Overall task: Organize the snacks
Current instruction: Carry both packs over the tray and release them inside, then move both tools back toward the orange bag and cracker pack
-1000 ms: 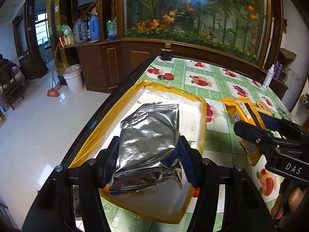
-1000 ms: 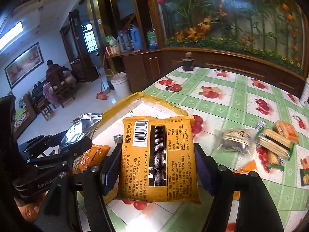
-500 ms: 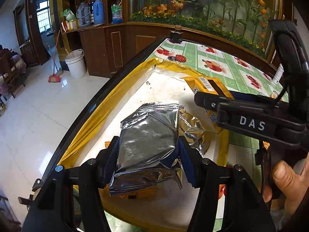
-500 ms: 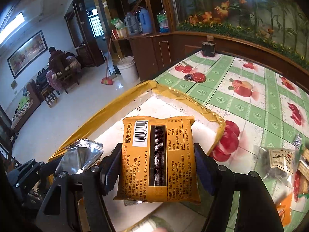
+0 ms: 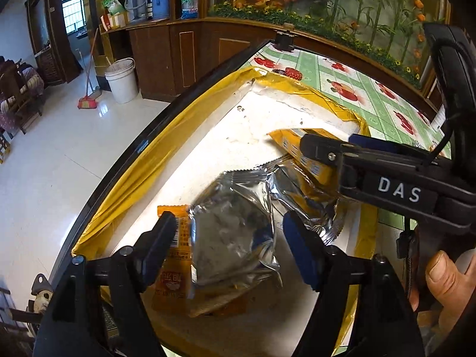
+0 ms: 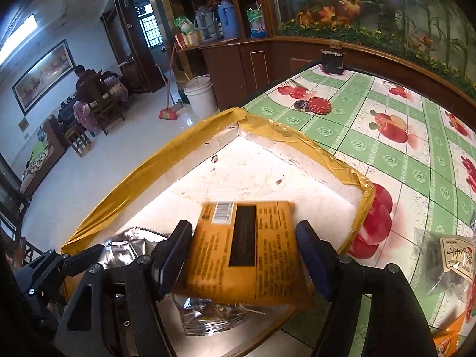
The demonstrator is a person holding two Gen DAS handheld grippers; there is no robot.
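Note:
A white box with yellow-taped rim (image 5: 166, 145) sits at the table's left edge; it also shows in the right wrist view (image 6: 142, 175). My left gripper (image 5: 229, 238) is open over the box; a silver snack bag (image 5: 235, 232) lies between its fingers on other packets, apart from both pads. An orange packet (image 5: 175, 255) lies under it. My right gripper (image 6: 241, 253) is open too; a yellow snack pack (image 6: 250, 247) with a barcode sits blurred between its fingers above a silver bag (image 6: 208, 315) in the box. The right gripper also shows in the left wrist view (image 5: 386, 175).
The green fruit-pattern tablecloth (image 6: 401, 154) stretches to the right. A clear snack packet (image 6: 446, 261) and an orange one (image 6: 446, 339) lie on it at right. A red round tin (image 6: 319, 105) and a dark jar (image 6: 333, 59) stand farther back. The floor drops off left of the box.
Both grippers have opened: the silver bag has dropped from the left one and the yellow pack has come loose in the right one. Both have moved lower over the box.

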